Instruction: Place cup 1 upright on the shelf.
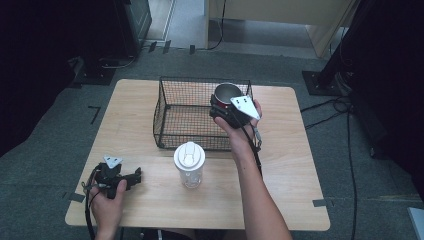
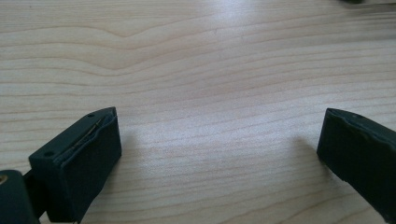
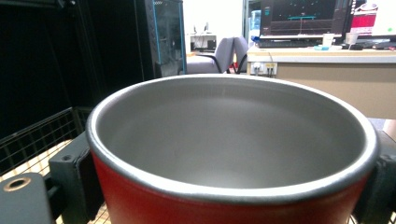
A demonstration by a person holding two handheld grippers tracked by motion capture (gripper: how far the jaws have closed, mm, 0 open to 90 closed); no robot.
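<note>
A red cup (image 1: 226, 93) with a grey metal inside hangs over the right end of the black wire basket (image 1: 170, 120). My right gripper (image 1: 225, 107) is shut on the red cup (image 3: 224, 158), one jaw on each side of its wall. The cup stands upright and looks empty. At the table's front left my left gripper (image 1: 134, 178) rests low over the wood, pointing right. Its jaws (image 2: 215, 154) stand wide open over bare tabletop. A clear shaker bottle (image 1: 189, 165) with a white lid stands upright in front of the basket.
The wooden table (image 1: 290, 165) has bare room at its right and front. The basket's floor looks empty. Cables trail from both grippers. Dark stands and cables lie on the floor around the table.
</note>
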